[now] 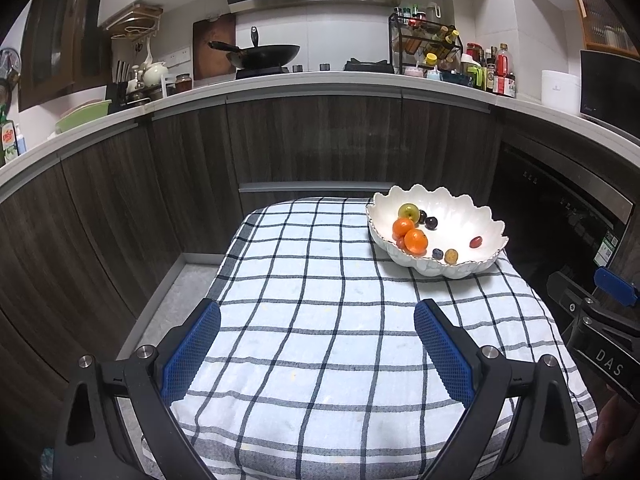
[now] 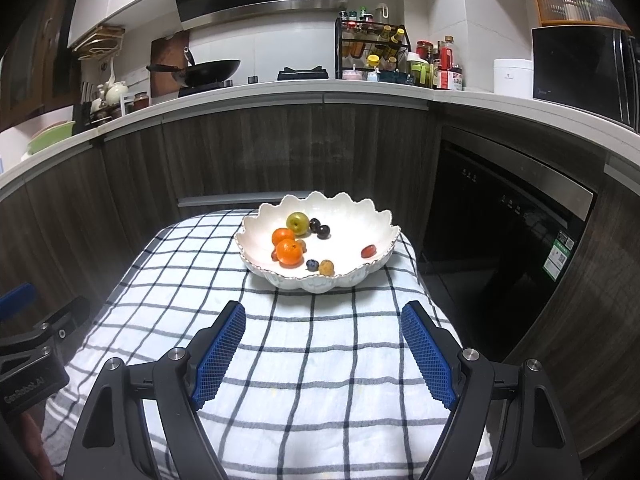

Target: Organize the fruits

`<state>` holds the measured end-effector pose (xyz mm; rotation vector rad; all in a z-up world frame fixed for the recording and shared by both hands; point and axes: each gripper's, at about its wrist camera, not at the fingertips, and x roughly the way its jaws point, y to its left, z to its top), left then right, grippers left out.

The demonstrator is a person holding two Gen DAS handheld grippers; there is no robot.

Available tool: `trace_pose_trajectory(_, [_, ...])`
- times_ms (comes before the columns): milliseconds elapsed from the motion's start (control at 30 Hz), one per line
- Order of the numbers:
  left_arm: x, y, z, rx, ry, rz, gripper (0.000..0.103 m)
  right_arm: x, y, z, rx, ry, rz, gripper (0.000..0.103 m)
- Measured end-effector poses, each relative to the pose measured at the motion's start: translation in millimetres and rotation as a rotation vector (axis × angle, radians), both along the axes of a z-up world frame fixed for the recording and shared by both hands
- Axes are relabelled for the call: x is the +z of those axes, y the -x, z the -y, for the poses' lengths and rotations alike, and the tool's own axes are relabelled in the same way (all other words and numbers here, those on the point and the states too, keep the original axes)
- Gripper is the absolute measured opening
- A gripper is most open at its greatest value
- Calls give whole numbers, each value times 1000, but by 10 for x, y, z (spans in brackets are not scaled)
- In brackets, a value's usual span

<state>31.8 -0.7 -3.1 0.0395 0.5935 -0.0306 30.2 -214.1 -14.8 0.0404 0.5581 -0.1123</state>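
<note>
A white scalloped bowl [image 1: 476, 266] [image 2: 352, 278] stands on a checked cloth [image 1: 320, 320] [image 2: 312, 360] at the far right of a small table. In it lie two oranges [image 1: 415, 240] [image 2: 289, 251], a green-yellow apple [image 1: 408, 212] [image 2: 297, 223], dark plums [image 1: 431, 222] [image 2: 323, 231], a blueberry [image 1: 437, 254] [image 2: 312, 265], a small yellow-brown fruit [image 1: 451, 256] [image 2: 326, 267] and a red one [image 1: 475, 242] [image 2: 368, 251]. My left gripper [image 1: 317, 316] is open over bare cloth, near the front. My right gripper [image 2: 323, 316] is open too, just short of the bowl, with nothing between its blue pads [image 2: 428, 356].
Dark wood cabinet fronts [image 1: 300, 140] curve round behind the table under a white counter with a wok [image 1: 264, 54] and a bottle rack [image 1: 428, 44]. A dark dishwasher door [image 2: 500, 248] stands at the right. The other gripper's body shows at each view's side edge.
</note>
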Motion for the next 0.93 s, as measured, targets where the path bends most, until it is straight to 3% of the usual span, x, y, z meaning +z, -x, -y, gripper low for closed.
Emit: trace_pose_trajectory(933, [-78,-42,14,-20,29,-37,99,-46,-11,22,-18,-9,-4,81])
